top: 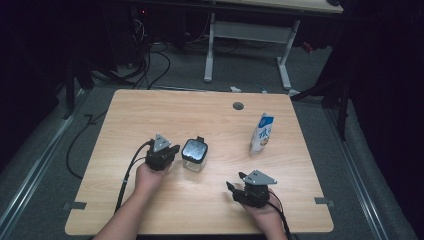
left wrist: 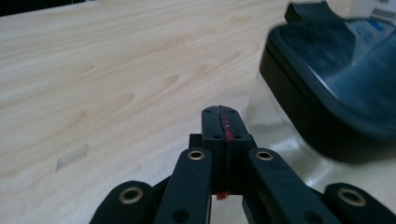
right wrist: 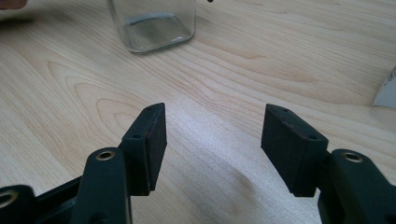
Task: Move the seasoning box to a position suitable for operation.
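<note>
We are noting a blue-and-white carton point(top: 262, 132) standing upright at about two o'clock on the wooden worktop point(top: 150, 107), well apart from both hands. The square glass jar point(top: 194, 154) with a black lid is sitting near the centre, just beside the left gripper point(top: 172, 150) at its three o'clock; nothing is lying between them. We are seeing those jaws pressed together, empty. The right gripper point(top: 231, 187), at five o'clock, is pointing left, jaws standing apart around bare woodgrain.
</note>
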Demonstrator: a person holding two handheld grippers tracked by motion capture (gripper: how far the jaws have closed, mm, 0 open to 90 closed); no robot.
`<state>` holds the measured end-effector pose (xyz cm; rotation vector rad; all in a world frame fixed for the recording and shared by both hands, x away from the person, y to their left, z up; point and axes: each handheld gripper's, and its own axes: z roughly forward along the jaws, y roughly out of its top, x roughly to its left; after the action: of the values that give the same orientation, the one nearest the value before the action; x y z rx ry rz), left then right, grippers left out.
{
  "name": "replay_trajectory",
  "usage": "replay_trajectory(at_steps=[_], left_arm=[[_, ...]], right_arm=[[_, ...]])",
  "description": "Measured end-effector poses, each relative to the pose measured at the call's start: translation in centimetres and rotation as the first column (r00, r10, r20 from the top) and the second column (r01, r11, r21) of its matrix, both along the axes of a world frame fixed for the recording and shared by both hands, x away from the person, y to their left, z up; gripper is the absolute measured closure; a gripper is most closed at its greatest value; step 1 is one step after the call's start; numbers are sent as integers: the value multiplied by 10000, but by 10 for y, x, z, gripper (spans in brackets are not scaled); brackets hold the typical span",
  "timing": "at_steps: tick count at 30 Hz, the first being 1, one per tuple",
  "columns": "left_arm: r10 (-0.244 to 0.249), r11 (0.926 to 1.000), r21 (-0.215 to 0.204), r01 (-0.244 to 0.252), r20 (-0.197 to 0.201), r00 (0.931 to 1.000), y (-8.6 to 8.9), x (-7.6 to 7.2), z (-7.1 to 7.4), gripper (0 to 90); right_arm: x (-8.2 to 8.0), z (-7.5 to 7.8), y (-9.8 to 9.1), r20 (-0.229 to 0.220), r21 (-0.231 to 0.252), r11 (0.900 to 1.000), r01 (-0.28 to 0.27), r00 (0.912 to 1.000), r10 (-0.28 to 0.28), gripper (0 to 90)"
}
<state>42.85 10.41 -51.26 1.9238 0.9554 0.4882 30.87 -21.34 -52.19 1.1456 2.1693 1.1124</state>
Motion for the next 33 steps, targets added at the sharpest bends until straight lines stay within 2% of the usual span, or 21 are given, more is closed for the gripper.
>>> replay_trajectory(at_steps=[6,12,15,17,28,30,33], left_arm=[[-357,9993,-54,357,7,9994,-11,16,0,900],[-585,9974,-429,585,31,9983,-16,20,-3,900],[-717,9963,-479,717,17,9974,-17,19,-4,900],[-804,9961,-365,807,91,9967,-19,16,-3,900],[-1389,9880,-632,1409,346,9897,-32,-9,-2,900],[-1514,9855,-725,1536,351,9878,-34,-13,-2,900],[-1850,9804,-614,1873,405,9819,-40,-23,-3,900]], right_arm=[[0,-1,0,-28,-74,10000,-7,10000,7,405],[0,-2,0,-61,-82,10000,1,10000,-2,406],[0,-3,1,-107,-143,9999,-1,9999,0,406],[0,-3,2,-119,-159,9999,-18,9999,16,406],[0,-3,3,-150,-211,9998,-5,9999,2,406],[0,-4,3,-166,-210,9998,-20,9999,16,406],[0,-4,3,-178,-196,9998,4,9998,-8,406]])
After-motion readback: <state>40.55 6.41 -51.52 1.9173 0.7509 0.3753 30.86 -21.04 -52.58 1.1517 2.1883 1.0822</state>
